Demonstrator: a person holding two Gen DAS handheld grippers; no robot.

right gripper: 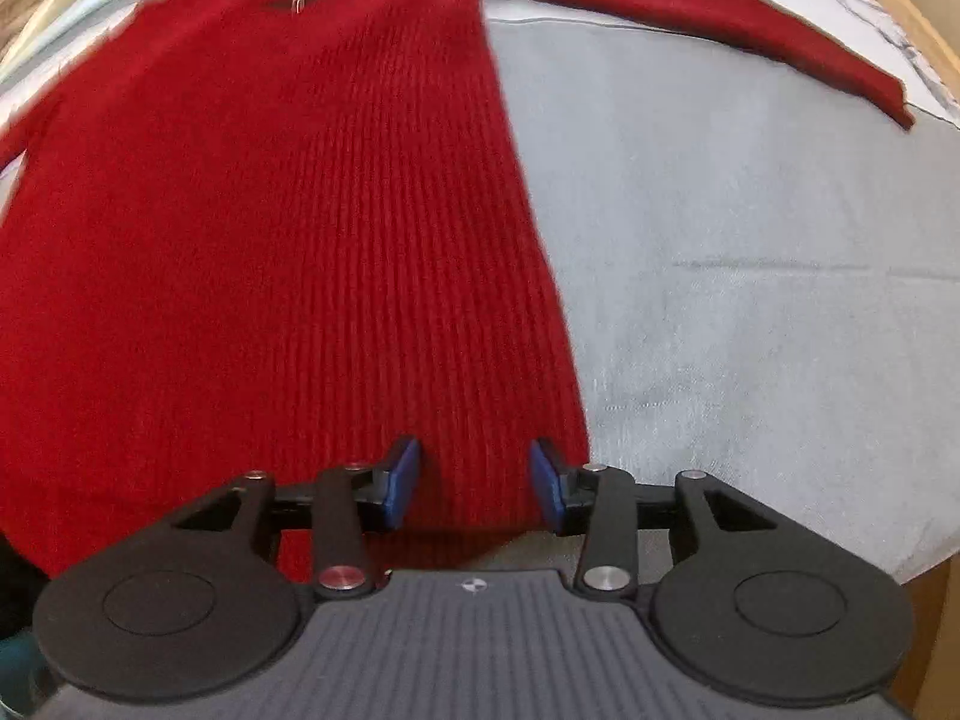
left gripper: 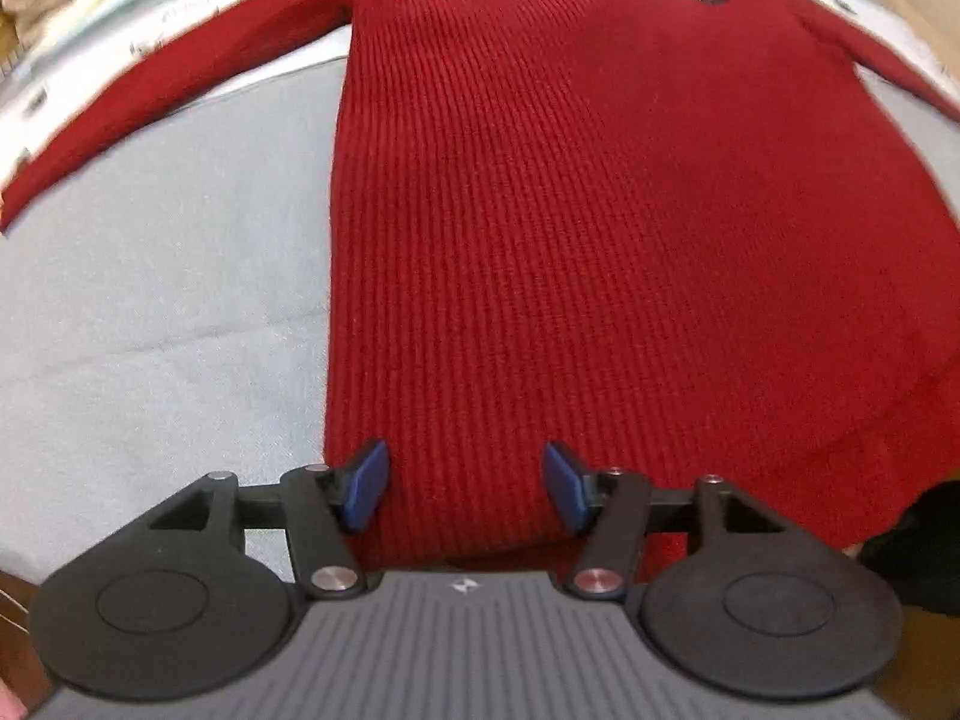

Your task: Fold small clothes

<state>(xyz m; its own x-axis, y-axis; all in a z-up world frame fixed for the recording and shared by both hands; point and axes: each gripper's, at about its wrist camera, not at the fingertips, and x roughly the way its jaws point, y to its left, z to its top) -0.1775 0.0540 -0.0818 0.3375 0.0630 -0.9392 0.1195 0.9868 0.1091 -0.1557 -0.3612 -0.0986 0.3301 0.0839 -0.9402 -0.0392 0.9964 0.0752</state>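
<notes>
Both wrist views look steeply down, close — sharing the red sweater (left gripper: pixel 540 210).

Both grippers point steeply downward, jaws parted. The left gripper (left gripper: pixel 467 483) holds its blue pads (left gripper: pixel 367 485) well apart with nothing pinched between them. The right gripper (right gripper: pixel 474 480) shows a somewhat narrower gap between its blue pads (right gripper: pixel 401 481), also gripping nothing. No hands or sleeves are visible.
</notes>
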